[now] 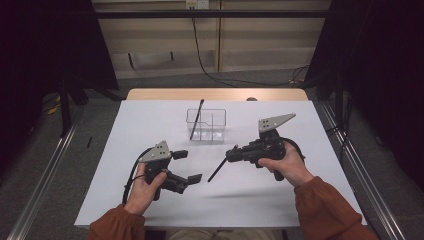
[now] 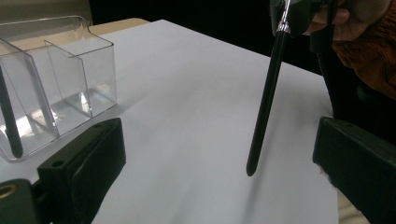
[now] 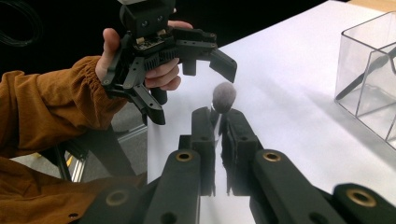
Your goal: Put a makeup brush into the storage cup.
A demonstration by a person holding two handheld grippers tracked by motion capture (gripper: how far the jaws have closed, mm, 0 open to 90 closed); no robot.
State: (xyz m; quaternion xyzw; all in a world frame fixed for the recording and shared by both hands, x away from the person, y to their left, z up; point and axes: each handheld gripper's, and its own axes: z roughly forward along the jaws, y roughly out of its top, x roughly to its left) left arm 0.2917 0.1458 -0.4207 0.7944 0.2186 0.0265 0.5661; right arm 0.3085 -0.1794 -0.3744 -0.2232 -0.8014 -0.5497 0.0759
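A brush (image 1: 218, 169) is held near its bristle end by the right gripper (image 1: 234, 154), whose jaws are closed tight on it; the long handle is left slanting down toward the desk (image 1: 280, 200), its tip just above the sheet. With so much length hanging free, it could be swung or twisted in the grip and knocked against the clear organizer (image 1: 206, 125), where another brush (image 1: 196, 119) leans. The left gripper (image 1: 186, 166) is kept wide open, with nothing held.
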